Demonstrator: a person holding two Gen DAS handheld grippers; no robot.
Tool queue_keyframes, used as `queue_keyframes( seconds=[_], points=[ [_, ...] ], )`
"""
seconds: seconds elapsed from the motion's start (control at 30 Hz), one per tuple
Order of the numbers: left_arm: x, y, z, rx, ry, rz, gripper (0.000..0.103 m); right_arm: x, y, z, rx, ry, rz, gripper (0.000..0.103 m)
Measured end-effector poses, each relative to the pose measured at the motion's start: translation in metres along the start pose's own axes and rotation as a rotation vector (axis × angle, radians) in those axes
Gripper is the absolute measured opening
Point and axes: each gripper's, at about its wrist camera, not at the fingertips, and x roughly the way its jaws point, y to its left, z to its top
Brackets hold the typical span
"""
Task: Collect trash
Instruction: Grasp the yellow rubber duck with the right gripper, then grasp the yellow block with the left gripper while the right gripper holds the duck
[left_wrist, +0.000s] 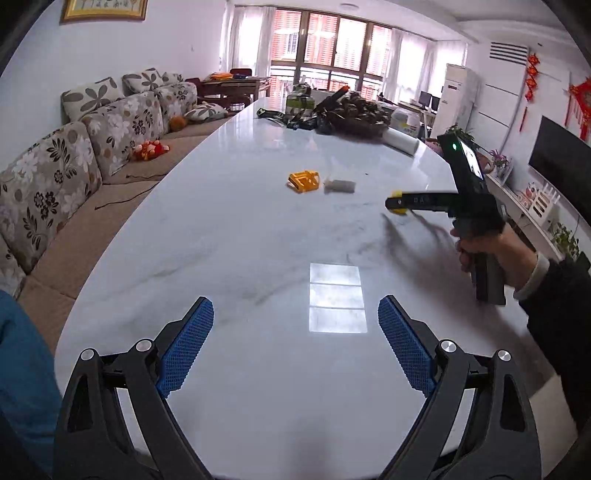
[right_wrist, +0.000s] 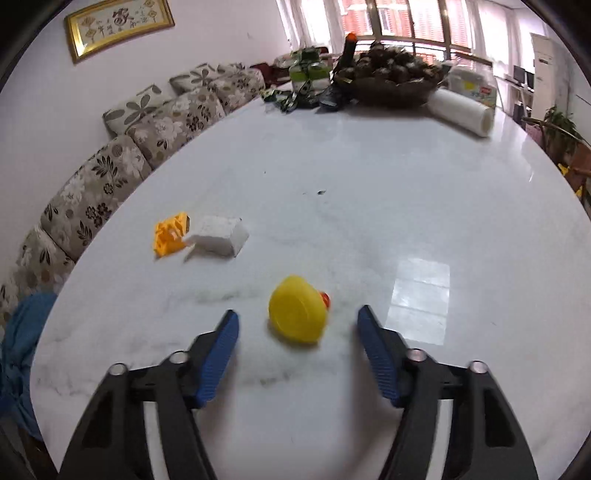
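A yellow rubber duck (right_wrist: 298, 309) lies on its side on the white marble table (right_wrist: 369, 177), between the tips of my open right gripper (right_wrist: 297, 320); the blue pads (right_wrist: 218, 360) do not touch it. An orange plastic piece (right_wrist: 170, 239) and a white crumpled block (right_wrist: 218, 240) lie further out to the left. In the left wrist view they show mid-table: the orange piece (left_wrist: 303, 181) and the white block (left_wrist: 340, 185). My left gripper (left_wrist: 295, 314) is open and empty above the near table. The right gripper (left_wrist: 397, 202) shows at the right with the duck at its tip.
At the table's far end stand a dark basket of items (right_wrist: 391, 79), green packages (right_wrist: 308, 72), a white roll (right_wrist: 463, 112) and a tissue pack (right_wrist: 472, 86). A floral sofa (left_wrist: 74, 155) runs along the left. A TV and shelf (left_wrist: 554, 177) are on the right.
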Motion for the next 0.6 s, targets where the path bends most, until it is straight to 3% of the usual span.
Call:
queue_keyframes(
  seconds=[0.13,0.3,0.43,0.6],
  points=[
    [0.03,-0.001,0.016,-0.018,0.025,-0.021,0.088,-0.01,0.003,-0.006,-0.023,0.005,-0.024,0.032],
    [0.088,-0.002,0.056,0.0,0.054,-0.012,0.088,-0.071,-0.013,-0.041,0.019,-0.046,0.093,0.033],
    [0.147,-0.002,0.094,0.001,0.083,-0.085,0.088,-0.124,-0.024,-0.08,0.043,-0.091,0.123,0.033],
    [0.19,-0.004,0.116,0.044,0.114,-0.103,0.088,-0.16,-0.034,-0.114,0.07,-0.11,0.112,0.034]
  ],
)
